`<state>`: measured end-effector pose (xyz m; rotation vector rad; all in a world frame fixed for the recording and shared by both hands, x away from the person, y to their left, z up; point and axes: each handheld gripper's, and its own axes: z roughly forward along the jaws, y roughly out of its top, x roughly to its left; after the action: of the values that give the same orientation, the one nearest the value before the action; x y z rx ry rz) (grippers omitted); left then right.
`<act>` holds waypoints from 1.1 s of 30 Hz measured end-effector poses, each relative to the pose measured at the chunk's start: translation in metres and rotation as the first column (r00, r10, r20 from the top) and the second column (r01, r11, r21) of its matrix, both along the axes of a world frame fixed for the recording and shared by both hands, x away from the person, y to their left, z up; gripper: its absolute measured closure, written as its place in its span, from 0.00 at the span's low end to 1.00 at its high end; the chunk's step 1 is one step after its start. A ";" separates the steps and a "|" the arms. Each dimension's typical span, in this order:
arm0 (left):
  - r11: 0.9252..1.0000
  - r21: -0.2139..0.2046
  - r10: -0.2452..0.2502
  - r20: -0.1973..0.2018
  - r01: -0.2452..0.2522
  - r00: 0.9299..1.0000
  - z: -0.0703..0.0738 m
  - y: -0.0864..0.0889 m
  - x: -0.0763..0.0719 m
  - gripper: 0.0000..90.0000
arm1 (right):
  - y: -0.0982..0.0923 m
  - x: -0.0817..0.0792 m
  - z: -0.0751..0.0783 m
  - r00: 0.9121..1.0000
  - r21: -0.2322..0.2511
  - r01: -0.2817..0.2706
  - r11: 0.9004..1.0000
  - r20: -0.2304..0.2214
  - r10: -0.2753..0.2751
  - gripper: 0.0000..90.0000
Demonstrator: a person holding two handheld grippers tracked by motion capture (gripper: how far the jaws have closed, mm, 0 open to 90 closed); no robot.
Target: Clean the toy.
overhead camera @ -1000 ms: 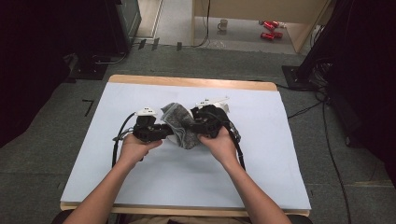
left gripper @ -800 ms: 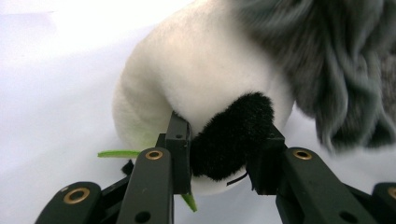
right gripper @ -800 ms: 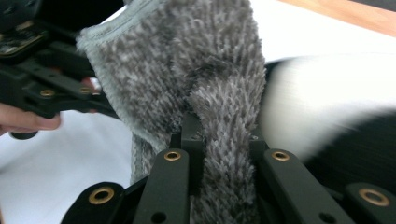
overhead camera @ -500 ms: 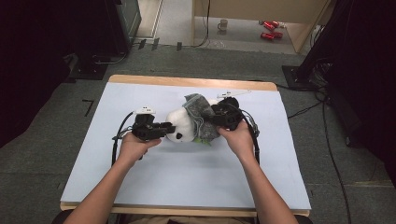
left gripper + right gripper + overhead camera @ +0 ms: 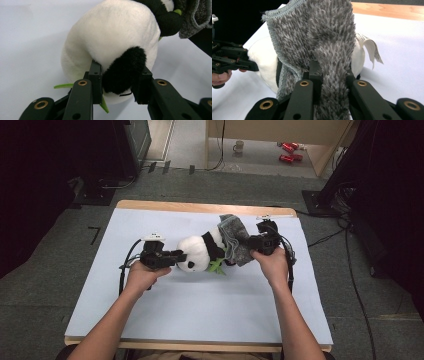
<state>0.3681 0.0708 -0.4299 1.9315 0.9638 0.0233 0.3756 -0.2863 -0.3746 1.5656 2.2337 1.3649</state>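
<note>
A black-and-white panda plush [image 5: 197,252] lies on its side in the middle of the table. My left gripper [image 5: 177,256] is shut on the panda's black ear [image 5: 123,71], with the white head [image 5: 112,37] just beyond the jaws. A grey fuzzy cloth [image 5: 235,237] drapes over the panda's rear end. My right gripper [image 5: 251,242] is shut on a fold of that cloth [image 5: 324,32], which hangs between its jaws. In the right gripper view the panda's white tag [image 5: 369,48] sticks out to the right, and the left gripper [image 5: 255,67] shows at the far left.
A pale mat [image 5: 200,320] covers the table, with the wooden edge [image 5: 200,207] at the far side. Green felt leaves [image 5: 217,266] poke out under the panda. On the floor beyond stand a mug [image 5: 239,146] and red cans [image 5: 287,152]. Cables [image 5: 125,265] trail from both grippers.
The right gripper has pulled the grey cloth to the right and farther back, uncovering the panda's head and body. The left gripper has stayed put on the ear.
</note>
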 end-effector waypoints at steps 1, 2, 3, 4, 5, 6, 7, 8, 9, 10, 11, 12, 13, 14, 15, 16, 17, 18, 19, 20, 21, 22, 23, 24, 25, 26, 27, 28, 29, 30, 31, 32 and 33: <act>1.000 0.000 -0.001 0.000 0.001 1.000 0.000 0.000 0.000 0.74 | -0.001 0.000 -0.001 1.000 0.004 0.000 1.000 -0.004 0.000 0.87; 1.000 -0.001 -0.001 -0.001 0.001 1.000 0.000 0.000 0.000 0.74 | -0.003 0.001 -0.001 1.000 0.008 0.005 1.000 -0.008 -0.005 0.87; 1.000 -0.001 0.000 -0.001 0.000 1.000 0.000 0.000 0.000 0.74 | -0.004 0.001 -0.001 1.000 0.007 0.008 1.000 -0.007 -0.008 0.87; 1.000 -0.001 -0.001 -0.001 0.001 1.000 0.000 0.000 0.000 0.74 | -0.006 0.001 -0.001 1.000 0.006 0.012 1.000 -0.007 -0.012 0.87; 1.000 0.000 -0.001 -0.001 0.001 1.000 0.000 0.001 0.000 0.74 | -0.008 0.001 0.000 1.000 0.000 0.019 1.000 -0.007 -0.019 0.87; 1.000 -0.001 -0.001 -0.001 0.001 1.000 0.000 0.001 0.000 0.74 | -0.010 0.001 0.000 1.000 -0.003 0.024 1.000 -0.007 -0.024 0.87; 1.000 0.001 -0.002 0.000 0.002 1.000 0.000 0.001 0.001 0.74 | -0.013 0.001 -0.001 0.999 -0.003 0.034 0.999 -0.010 -0.034 0.87; 1.000 0.001 -0.002 0.000 0.002 1.000 0.000 0.001 0.001 0.74 | -0.016 0.002 -0.001 0.999 -0.002 0.041 0.999 -0.011 -0.041 0.88; 1.000 0.001 -0.001 -0.003 0.001 1.000 0.000 0.001 0.001 0.74 | -0.019 0.002 -0.002 0.999 -0.002 0.049 0.999 -0.013 -0.049 0.88; 1.000 0.001 -0.001 -0.003 0.001 1.000 0.000 0.001 0.001 0.74 | -0.022 0.002 -0.002 0.998 -0.001 0.059 0.998 -0.014 -0.059 0.88; 1.000 0.001 0.000 -0.004 0.000 1.000 0.000 0.002 0.001 0.74 | -0.024 0.002 -0.004 0.998 -0.004 0.066 0.998 -0.016 -0.066 0.88; 1.000 0.000 0.001 -0.005 -0.001 1.000 0.000 0.002 0.001 0.74 | -0.027 0.003 -0.004 0.997 -0.005 0.074 0.997 -0.016 -0.074 0.88; 1.000 0.001 0.001 -0.006 -0.001 1.000 0.000 0.002 0.001 0.74 | -0.029 0.003 -0.005 0.996 -0.009 0.088 0.996 -0.015 -0.088 0.88; 1.000 -0.003 0.003 -0.007 -0.003 1.000 -0.001 0.003 0.001 0.74 | -0.031 0.003 -0.004 0.995 -0.017 0.095 0.995 -0.011 -0.095 0.88; 1.000 -0.007 0.001 -0.009 -0.001 1.000 -0.001 0.004 0.001 0.74 | -0.034 0.002 -0.003 0.994 -0.015 0.109 0.994 -0.007 -0.109 0.88; 1.000 -0.013 -0.004 -0.007 0.004 1.000 -0.001 0.004 0.001 0.74 | -0.036 0.002 -0.001 0.993 -0.009 0.115 0.993 -0.008 -0.115 0.89; 1.000 -0.014 -0.007 -0.004 0.007 1.000 -0.002 0.004 0.001 0.74 | -0.038 0.000 0.002 0.993 0.006 0.122 0.993 0.001 -0.122 0.89; 1.000 -0.015 -0.008 -0.002 0.008 1.000 -0.002 0.004 0.000 0.74 | -0.038 -0.001 0.005 0.993 0.015 0.121 0.993 0.006 -0.121 0.89; 1.000 -0.013 -0.006 -0.001 0.006 1.000 -0.001 0.003 0.000 0.74 | -0.037 -0.003 0.011 0.994 0.025 0.112 0.993 0.017 -0.112 0.89; 1.000 -0.012 -0.003 0.003 0.003 1.000 -0.001 0.003 0.000 0.74 | -0.033 -0.005 0.016 0.994 0.029 0.105 0.994 0.032 -0.106 0.89; 1.000 -0.011 -0.003 0.004 0.003 1.000 -0.001 0.002 0.000 0.74 | -0.029 -0.007 0.021 0.995 0.031 0.090 0.995 0.046 -0.091 0.89; 1.000 -0.013 0.000 0.006 0.001 1.000 -0.001 0.002 -0.001 0.74 | -0.025 -0.009 0.024 0.995 0.034 0.077 0.996 0.054 -0.079 0.89; 1.000 -0.013 0.002 0.004 -0.002 1.000 -0.001 0.001 -0.001 0.74 | -0.018 -0.012 0.030 0.996 0.040 0.054 0.998 0.067 -0.057 0.89; 1.000 -0.013 0.002 0.003 -0.002 1.000 0.000 0.001 -0.001 0.74 | -0.011 -0.014 0.033 0.996 0.043 0.032 0.999 0.079 -0.036 0.89; 1.000 -0.013 0.004 0.001 -0.004 1.000 0.000 0.001 -0.002 0.74 | -0.004 -0.016 0.036 0.996 0.043 0.013 0.999 0.086 -0.017 0.89; 1.000 -0.018 0.005 -0.006 -0.005 1.000 0.001 0.001 -0.002 0.74 | 0.003 -0.018 0.038 0.996 0.044 -0.009 0.999 0.094 0.005 0.89; 1.000 -0.020 0.004 -0.010 -0.004 1.000 0.001 0.000 -0.002 0.74 | 0.011 -0.019 0.039 0.995 0.050 -0.033 0.998 0.095 0.028 0.89; 1.000 -0.018 0.005 -0.010 -0.005 1.000 0.002 0.000 -0.003 0.74 | 0.017 -0.020 0.039 0.994 0.055 -0.051 0.997 0.095 0.045 0.89; 1.000 -0.013 0.002 -0.007 -0.003 1.000 0.003 -0.001 -0.003 0.74 | 0.027 -0.022 0.039 0.993 0.056 -0.082 0.995 0.095 0.076 0.89; 1.000 -0.010 0.002 -0.006 -0.002 1.000 0.003 -0.002 -0.003 0.74 | 0.036 -0.024 0.038 0.990 0.053 -0.106 0.993 0.096 0.101 0.89; 1.000 -0.008 0.004 -0.006 -0.004 1.000 0.004 -0.002 -0.004 0.74 | 0.043 -0.025 0.038 0.988 0.051 -0.122 0.991 0.098 0.117 0.89; 1.000 -0.006 0.003 -0.005 -0.003 1.000 0.004 -0.003 -0.004 0.74 | 0.051 -0.026 0.036 0.986 0.046 -0.143 0.989 0.096 0.138 0.89; 1.000 -0.008 0.007 -0.011 -0.007 1.000 0.005 -0.003 -0.005 0.74 | 0.060 -0.027 0.034 0.983 0.044 -0.165 0.985 0.094 0.160 0.89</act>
<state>0.3635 0.0675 -0.4253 1.9230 0.9759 0.0132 0.3482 -0.2260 -0.3403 1.3311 2.3337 1.5144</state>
